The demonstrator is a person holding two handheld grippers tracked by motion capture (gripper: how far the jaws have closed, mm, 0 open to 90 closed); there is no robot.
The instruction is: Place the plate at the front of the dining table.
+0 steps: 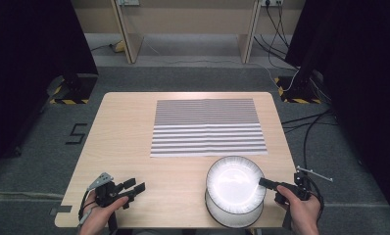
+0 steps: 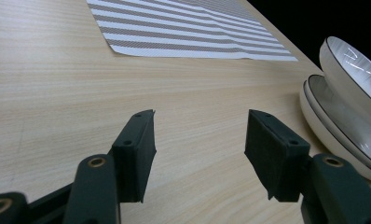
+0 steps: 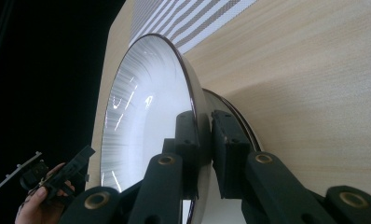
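Right gripper [image 1: 265,183] clamped on rim of top white plate [image 1: 233,183], tilted above plate stack [image 1: 232,211] at counter [image 1: 134,147] near edge, left gripper [image 1: 135,187] wide apart, empty, striped placemat [image 1: 207,127] beyond

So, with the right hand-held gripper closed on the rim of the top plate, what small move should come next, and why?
Probably lift the top plate a little higher and carry it toward the striped mat. The right hand-held gripper already pinches its rim, and the plate is tilted up off the plates below. The mat lies bare, and the left hand-held gripper is open over the table, away from the stack.
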